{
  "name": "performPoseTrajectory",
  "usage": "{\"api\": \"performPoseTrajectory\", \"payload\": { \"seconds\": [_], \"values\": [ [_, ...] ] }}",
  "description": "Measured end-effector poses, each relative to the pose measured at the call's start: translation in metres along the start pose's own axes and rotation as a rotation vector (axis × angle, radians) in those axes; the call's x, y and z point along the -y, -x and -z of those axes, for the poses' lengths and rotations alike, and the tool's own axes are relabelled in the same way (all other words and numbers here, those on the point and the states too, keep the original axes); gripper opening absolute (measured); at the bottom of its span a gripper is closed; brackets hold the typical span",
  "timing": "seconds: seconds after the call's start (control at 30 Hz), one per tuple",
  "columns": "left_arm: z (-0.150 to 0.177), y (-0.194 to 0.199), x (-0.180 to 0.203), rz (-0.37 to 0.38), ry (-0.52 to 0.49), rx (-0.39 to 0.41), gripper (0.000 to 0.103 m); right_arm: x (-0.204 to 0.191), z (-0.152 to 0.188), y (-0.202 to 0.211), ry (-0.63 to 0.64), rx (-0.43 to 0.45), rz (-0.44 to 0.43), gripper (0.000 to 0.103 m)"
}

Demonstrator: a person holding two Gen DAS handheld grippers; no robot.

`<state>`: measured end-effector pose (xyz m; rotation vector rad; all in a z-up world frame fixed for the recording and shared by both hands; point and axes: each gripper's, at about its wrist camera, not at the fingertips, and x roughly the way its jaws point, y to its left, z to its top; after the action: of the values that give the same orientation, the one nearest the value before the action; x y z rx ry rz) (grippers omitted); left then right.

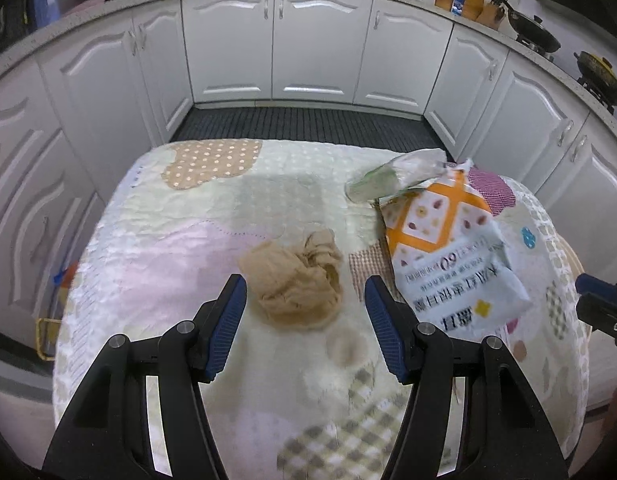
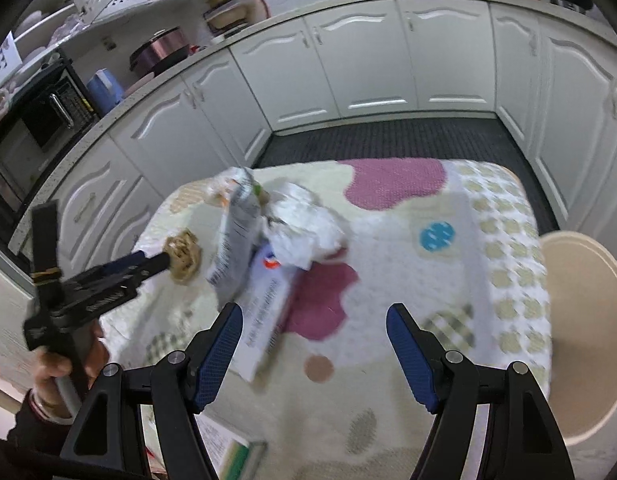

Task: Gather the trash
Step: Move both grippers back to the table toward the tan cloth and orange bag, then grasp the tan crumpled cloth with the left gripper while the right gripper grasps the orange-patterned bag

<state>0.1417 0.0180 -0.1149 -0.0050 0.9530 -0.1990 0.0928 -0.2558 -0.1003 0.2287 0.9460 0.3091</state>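
Observation:
A crumpled tan wad (image 1: pixel 296 284) lies on the patterned blanket (image 1: pixel 168 240) covering the table. My left gripper (image 1: pixel 304 292) is open, its blue pads (image 1: pixel 232 312) on either side of the wad's near part without pressing it. To the right lie a white-and-orange snack bag (image 1: pixel 448 248) and a clear plastic wrapper (image 1: pixel 388 180). In the right wrist view my right gripper (image 2: pixel 314 316) is open and holds nothing, hovering over the blanket near a flat white packet (image 2: pixel 264 320). Beyond it are crumpled white plastic (image 2: pixel 304 228), the snack bag (image 2: pixel 236 240) and the tan wad (image 2: pixel 182 256).
A cream round bin (image 2: pixel 584 320) stands by the table's right side. A person's hand (image 2: pixel 56 368) holds the left gripper (image 2: pixel 162 261). A small green-edged box (image 2: pixel 236 456) lies below the table's near edge. White kitchen cabinets (image 1: pixel 316 44) and a dark floor mat (image 1: pixel 308 124) lie beyond.

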Motion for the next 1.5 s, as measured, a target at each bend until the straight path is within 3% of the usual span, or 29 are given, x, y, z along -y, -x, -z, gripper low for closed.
{"api": "performPoseTrajectory", "payload": {
  "seconds": [0.43, 0.6, 0.67, 0.73, 0.8, 0.83, 0.87, 1.13, 1.27, 1.5],
  "values": [
    [-0.013, -0.032, -0.009, 0.03, -0.013, -0.055, 0.06, -0.05, -0.056, -0.077, 0.1, -0.052, -0.093, 0.072],
    [-0.016, -0.037, -0.013, 0.033, -0.008, -0.062, 0.06, -0.06, -0.063, -0.1, 0.131, -0.071, -0.099, 0.043],
    [-0.016, -0.037, -0.012, 0.031, -0.012, -0.06, 0.06, -0.06, -0.063, -0.102, 0.136, -0.069, -0.096, 0.024],
    [-0.015, -0.039, -0.009, 0.039, -0.017, -0.066, 0.059, -0.059, -0.06, -0.099, 0.138, -0.062, -0.099, 0.018],
    [-0.012, -0.04, -0.005, 0.05, -0.024, -0.074, 0.047, -0.056, -0.057, -0.093, 0.132, -0.055, -0.109, 0.012],
    [-0.01, -0.04, -0.003, 0.043, -0.032, -0.08, 0.035, -0.055, -0.056, -0.088, 0.129, -0.045, -0.112, 0.011],
    [-0.008, -0.04, -0.001, 0.022, -0.046, -0.083, 0.035, -0.054, -0.055, -0.083, 0.128, -0.038, -0.115, 0.01],
    [-0.003, -0.022, 0.002, 0.019, -0.047, -0.055, 0.031, -0.051, -0.051, -0.073, 0.114, -0.036, -0.12, 0.009],
    [0.0, -0.021, -0.001, 0.009, -0.039, -0.063, 0.031, -0.055, -0.054, -0.083, 0.117, -0.061, -0.109, 0.032],
    [0.004, -0.027, -0.01, 0.027, 0.01, -0.08, 0.031, -0.059, -0.054, -0.119, 0.118, -0.137, -0.074, 0.033]
  ]
}}
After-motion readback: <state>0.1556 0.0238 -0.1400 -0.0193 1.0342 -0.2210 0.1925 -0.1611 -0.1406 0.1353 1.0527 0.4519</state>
